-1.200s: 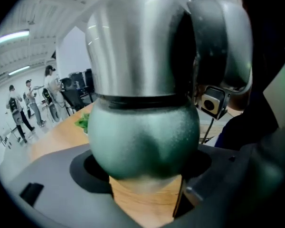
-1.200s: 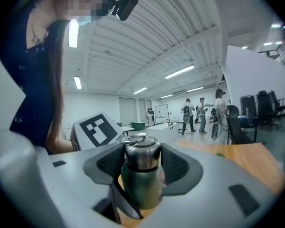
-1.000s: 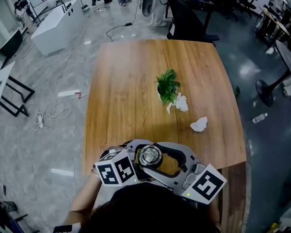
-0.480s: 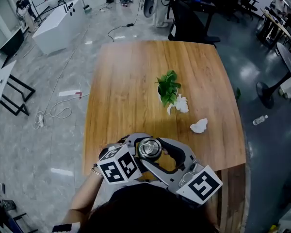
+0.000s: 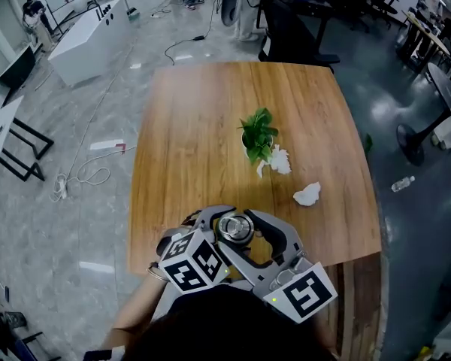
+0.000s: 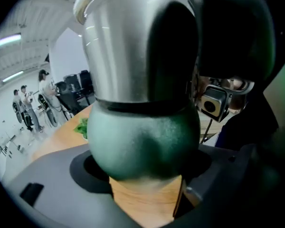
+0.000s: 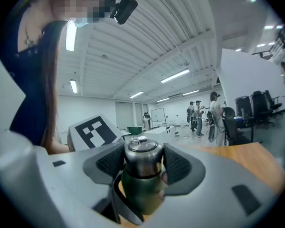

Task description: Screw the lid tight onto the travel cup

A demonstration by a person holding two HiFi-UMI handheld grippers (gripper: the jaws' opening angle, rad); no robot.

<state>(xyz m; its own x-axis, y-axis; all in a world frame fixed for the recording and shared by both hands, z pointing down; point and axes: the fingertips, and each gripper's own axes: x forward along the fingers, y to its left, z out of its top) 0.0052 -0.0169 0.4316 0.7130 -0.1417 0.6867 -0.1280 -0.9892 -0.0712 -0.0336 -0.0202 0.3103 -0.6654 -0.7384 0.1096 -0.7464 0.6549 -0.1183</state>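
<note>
Two grippers meet on the travel cup (image 5: 234,230) at the table's (image 5: 188,141) 6 o'clock edge. The left gripper (image 6: 143,175) is clamped round its matte green body, and the right gripper (image 7: 142,163) squeezes the brushed-steel lid (image 7: 142,151) on top.

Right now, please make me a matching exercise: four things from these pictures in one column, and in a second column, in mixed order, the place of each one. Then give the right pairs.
Things
1. lid
2. green cup body
3. potted plant
4. crumpled white paper

Places
A. on the table, toward its near right corner
B. clamped in the right gripper
C. near the middle of the table
D. clamped in the left gripper

Pairs: 1-B, 2-D, 3-C, 4-A
</note>
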